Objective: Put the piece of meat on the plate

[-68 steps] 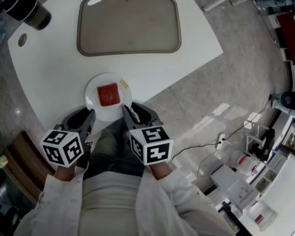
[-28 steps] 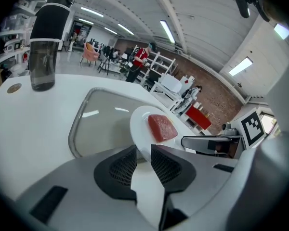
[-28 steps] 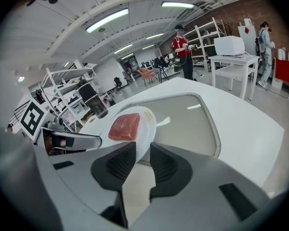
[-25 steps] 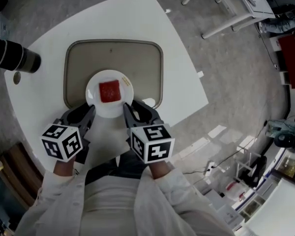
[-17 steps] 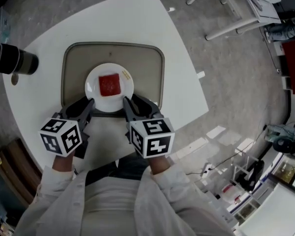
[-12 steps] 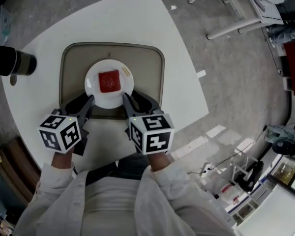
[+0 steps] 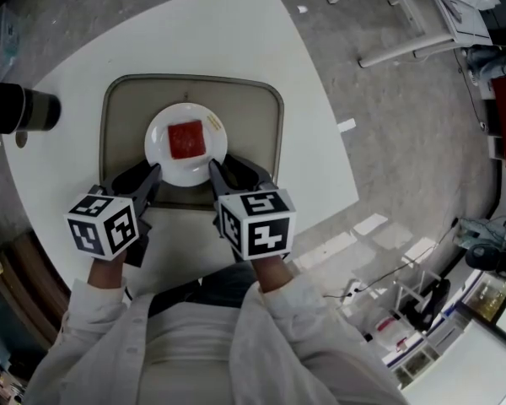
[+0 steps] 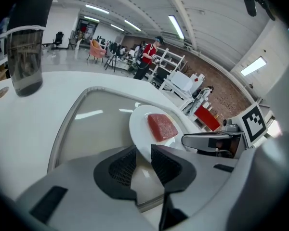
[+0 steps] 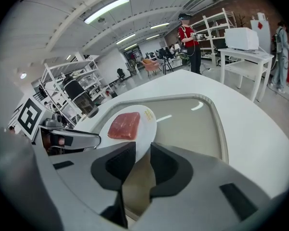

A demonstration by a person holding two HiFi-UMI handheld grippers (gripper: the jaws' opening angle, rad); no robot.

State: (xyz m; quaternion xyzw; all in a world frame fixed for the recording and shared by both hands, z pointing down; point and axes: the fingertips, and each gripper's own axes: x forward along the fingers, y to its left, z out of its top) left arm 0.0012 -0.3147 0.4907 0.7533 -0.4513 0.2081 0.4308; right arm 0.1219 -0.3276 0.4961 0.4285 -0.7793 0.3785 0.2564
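Red meat [image 7: 185, 139] on white plate [image 7: 156, 157]. Beige tray [image 7: 257, 133], darker rim, on white table [image 7: 236, 32]. Grey left gripper [image 7: 154, 172] and right gripper [image 7: 212, 169], black pads [image 8: 123, 167], black-and-white square markers. Black cylinder [image 7: 17, 110]. White sleeves [image 7: 93, 344]. Grey speckled floor [image 7: 405, 142].

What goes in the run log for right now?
left gripper: shut on plate rim | right gripper: shut on plate rim | meat: on plate | plate: over tray

Glossy white plate [image 7: 164, 164] on a smooth, faintly reflective tray [image 7: 255, 115].
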